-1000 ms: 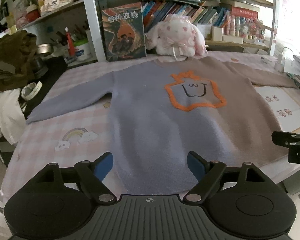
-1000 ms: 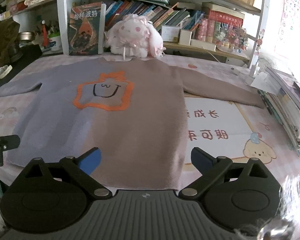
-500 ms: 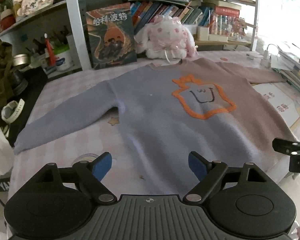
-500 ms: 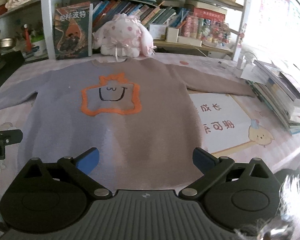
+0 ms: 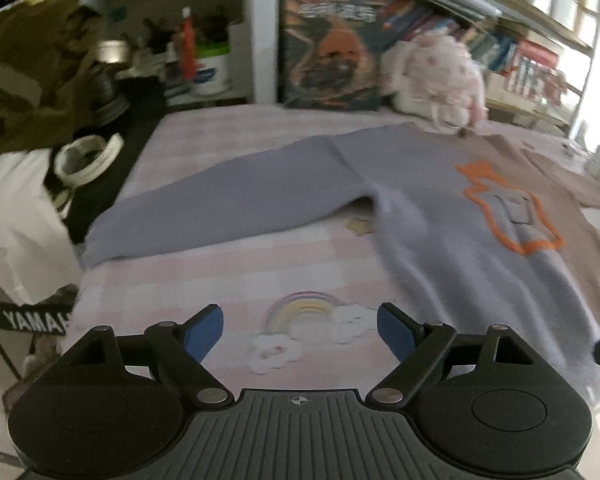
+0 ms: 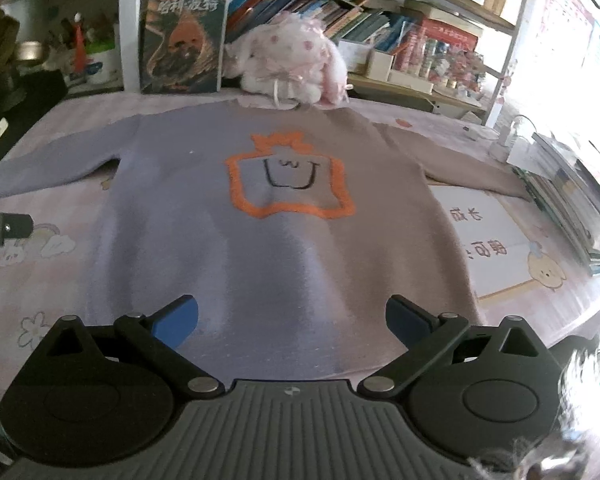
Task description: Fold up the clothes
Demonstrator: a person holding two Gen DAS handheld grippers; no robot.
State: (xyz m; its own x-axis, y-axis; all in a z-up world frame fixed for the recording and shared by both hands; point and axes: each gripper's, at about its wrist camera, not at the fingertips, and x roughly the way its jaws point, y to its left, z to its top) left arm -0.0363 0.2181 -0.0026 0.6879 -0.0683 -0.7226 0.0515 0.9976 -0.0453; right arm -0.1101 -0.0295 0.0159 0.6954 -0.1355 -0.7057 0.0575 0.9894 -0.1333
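Note:
A sweater (image 6: 284, 240), purple on its left half and brown on its right with an orange-outlined face patch, lies flat and spread on the pink table cover (image 6: 40, 280), both sleeves out. In the left wrist view its purple sleeve (image 5: 228, 204) runs toward the table's left edge. My left gripper (image 5: 300, 330) is open and empty over the rainbow print, short of the sleeve and left of the hem. My right gripper (image 6: 292, 316) is open and empty just above the sweater's near hem. The left gripper's tip (image 6: 4, 226) shows in the right wrist view.
A pink plush rabbit (image 6: 288, 64) and a standing book (image 6: 184, 36) sit behind the collar by the shelves. A white card (image 6: 488, 236) and stacked books (image 6: 568, 196) lie at the right. Dark clothes and white cloth (image 5: 16, 216) hang off the left edge.
My left gripper has swung left, from the sweater's hem to over the rainbow print near the left sleeve. My right gripper has shifted slightly toward the hem's middle. The sweater has not moved.

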